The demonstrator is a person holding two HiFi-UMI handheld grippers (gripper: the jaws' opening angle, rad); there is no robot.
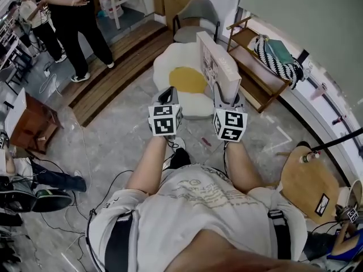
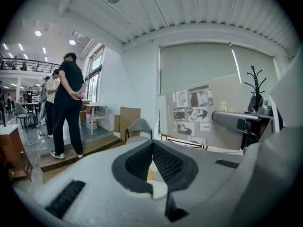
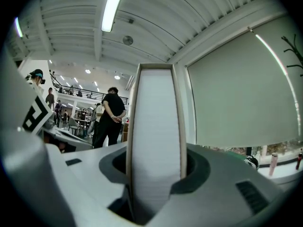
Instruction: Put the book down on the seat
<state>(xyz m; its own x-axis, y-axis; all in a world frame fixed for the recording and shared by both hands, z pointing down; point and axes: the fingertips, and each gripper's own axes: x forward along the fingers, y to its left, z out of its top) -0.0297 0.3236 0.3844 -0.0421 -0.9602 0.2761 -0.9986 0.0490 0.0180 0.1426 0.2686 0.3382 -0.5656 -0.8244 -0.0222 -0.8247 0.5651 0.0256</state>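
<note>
**One book stands on edge in the right tool, by the egg-shaped seat on the floor.**

Around the seat (image 1: 170, 61), which is white with a yellow middle, there is one grey chair (image 1: 195, 16) behind it. A low wooden rack (image 1: 249, 81) carrying a striped bag (image 1: 278, 58) stands to its right, and a wooden step (image 1: 113, 67) is on its left, where two people (image 1: 74, 16) stand. Nothing lies on the seat. The book (image 1: 218, 67) is upright with its page edge toward the right tool's camera, and the right tool (image 1: 226, 100) is clamped on its near end. In the head view the book reaches forward across the seat's right side. The left tool (image 1: 168, 92) is beside it and well clear of the book. Its pads meet at the tips with nothing between them, and the seat shows through below. In all there are two tools, one book and one seat.
</note>
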